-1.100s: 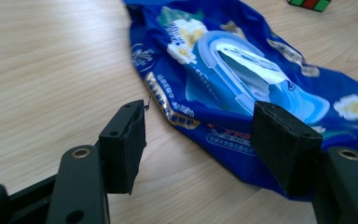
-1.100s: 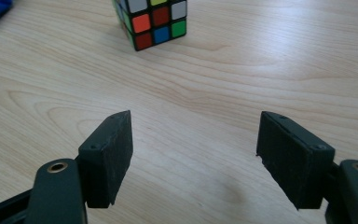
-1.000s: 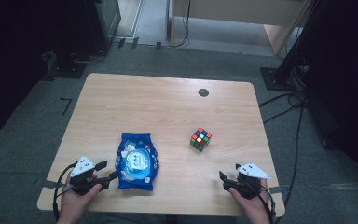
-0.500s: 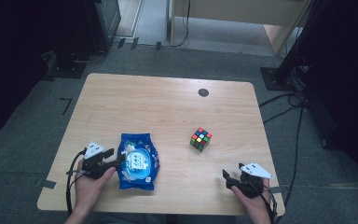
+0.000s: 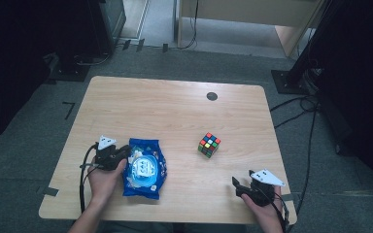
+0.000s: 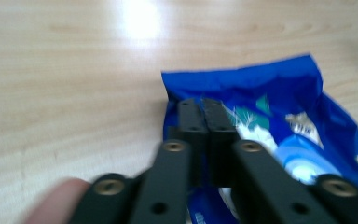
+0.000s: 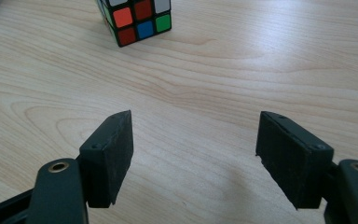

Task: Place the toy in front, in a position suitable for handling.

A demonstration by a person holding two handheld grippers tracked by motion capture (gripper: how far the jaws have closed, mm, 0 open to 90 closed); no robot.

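Fingers (image 6: 214,126) of the left gripper (image 6: 203,112) pinch the glossy blue snack bag (image 6: 279,112).

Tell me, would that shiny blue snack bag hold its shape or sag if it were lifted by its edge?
Probably sag: the blue bag lies flat and creased on the table, so it looks like thin, soft film. Its glossy surface may be slippery. The left gripper, jaws just closed, appears pinched on the bag's edge, which suggests the film folds easily. It looks light for its size.
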